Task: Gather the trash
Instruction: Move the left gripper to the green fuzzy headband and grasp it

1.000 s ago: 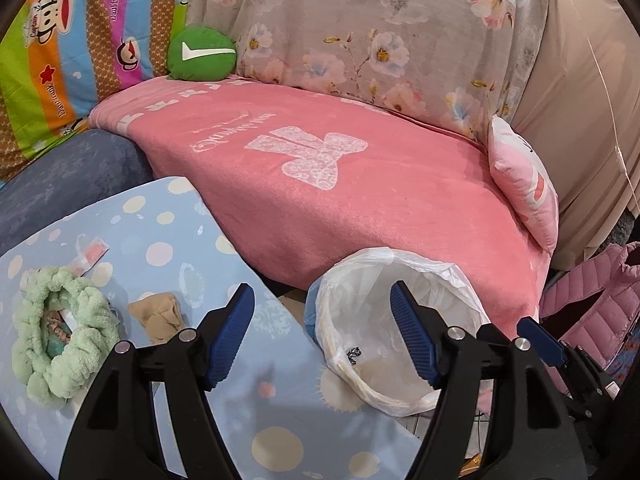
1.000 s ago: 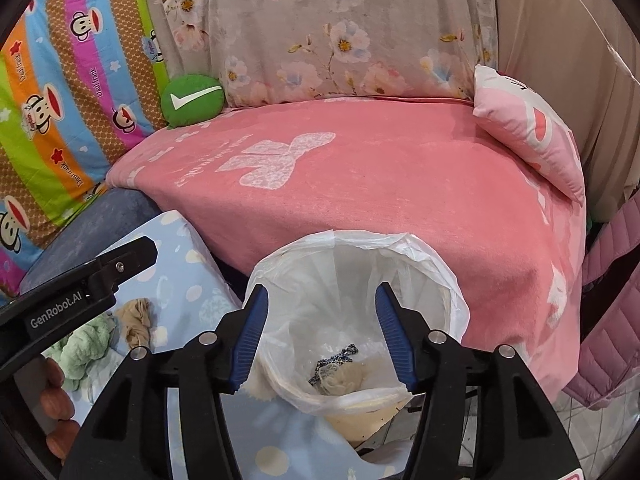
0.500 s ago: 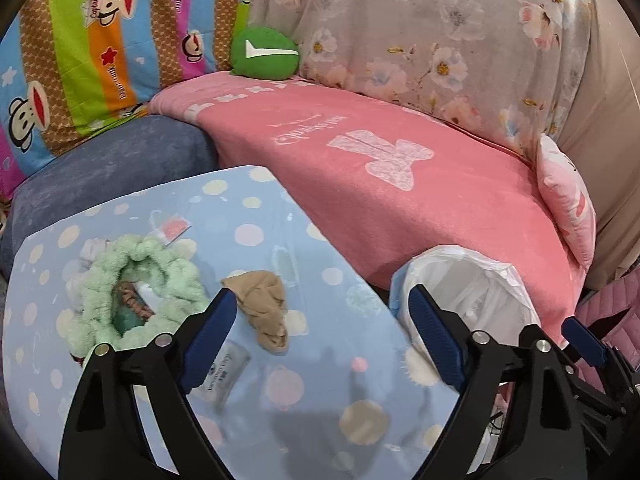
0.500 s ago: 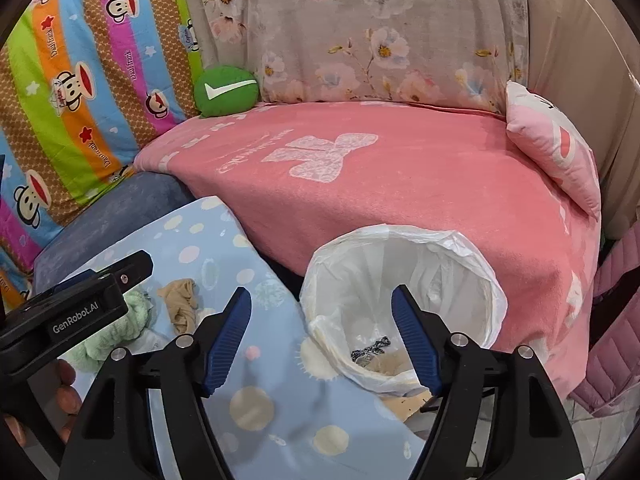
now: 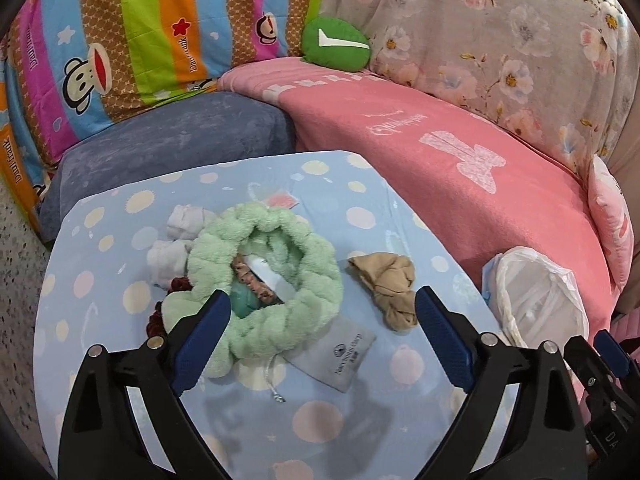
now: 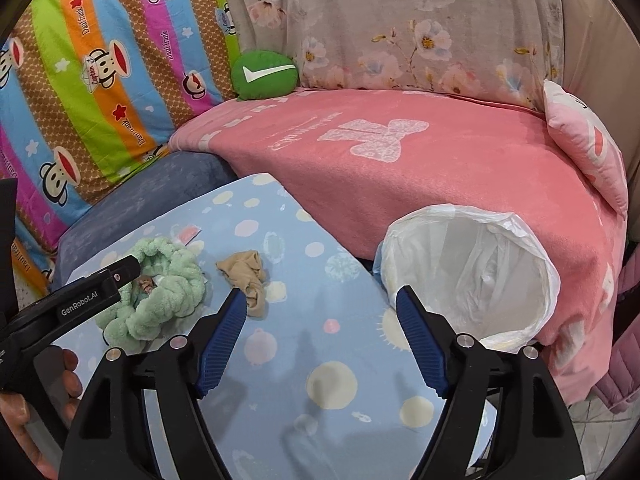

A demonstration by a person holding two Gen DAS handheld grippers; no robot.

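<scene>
Trash bin — left gripper reads "GenRobot.AI", jaws opening.

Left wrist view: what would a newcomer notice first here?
The fluffy green ring piled with small items at the centre of the dotted blue table. Right of it lies a knotted beige stocking, and off the table's right edge stands the white-lined bin, against the pink blanket.

A headband and a stocking lie on the table, the bin right of it.
</scene>
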